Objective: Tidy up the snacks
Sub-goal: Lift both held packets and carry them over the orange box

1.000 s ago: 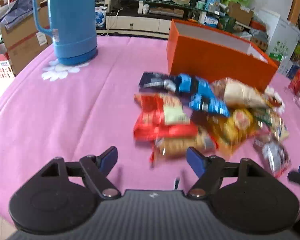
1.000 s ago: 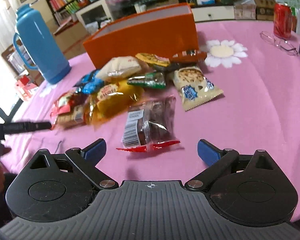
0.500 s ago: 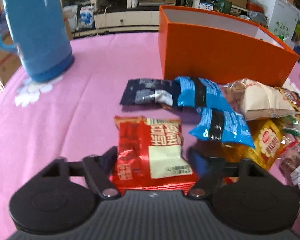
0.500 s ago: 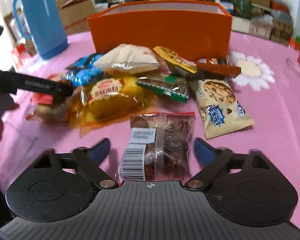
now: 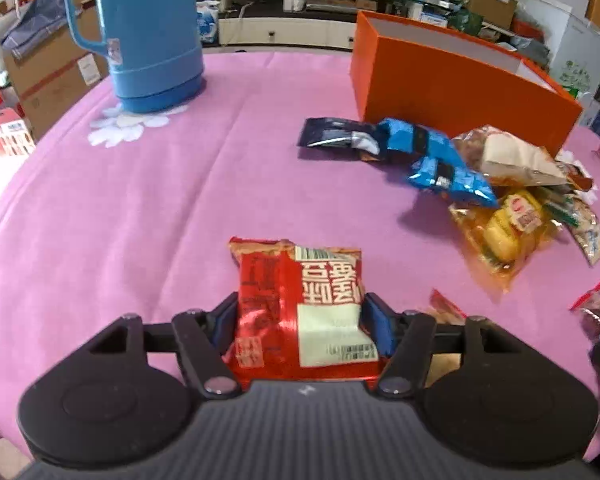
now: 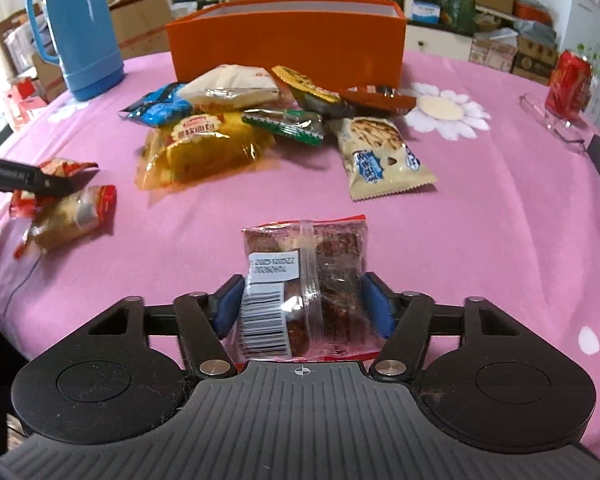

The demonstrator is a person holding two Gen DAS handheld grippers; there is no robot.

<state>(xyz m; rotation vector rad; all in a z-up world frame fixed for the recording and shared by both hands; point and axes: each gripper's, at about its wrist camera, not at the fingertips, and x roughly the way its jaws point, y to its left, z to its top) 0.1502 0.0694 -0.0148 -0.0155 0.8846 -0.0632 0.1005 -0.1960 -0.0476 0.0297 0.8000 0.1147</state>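
My left gripper (image 5: pixel 300 322) is shut on a red snack packet (image 5: pixel 300 304) and holds it over the pink tablecloth, away from the pile. My right gripper (image 6: pixel 302 310) is shut on a clear packet of dark brown cake (image 6: pixel 306 284) with a barcode label. An open orange box (image 5: pixel 456 80) stands at the back; it also shows in the right wrist view (image 6: pixel 288 38). In front of it lies a pile of snacks: blue packets (image 5: pixel 440 160), a yellow cake bag (image 6: pixel 204 144), a cookie packet (image 6: pixel 380 156). The left gripper's tip (image 6: pixel 28 178) shows at the right view's left edge.
A tall blue thermos (image 5: pixel 148 36) stands at the back left of the round table (image 5: pixel 140 200). A red can (image 6: pixel 570 82) and clear glasses (image 6: pixel 552 120) sit at the far right. A loose brown-and-red packet (image 6: pixel 68 220) lies near the left gripper.
Both grippers closed on their packets, the red one on the left and the brown cake one on the right. Both have pulled back from the pile with them.
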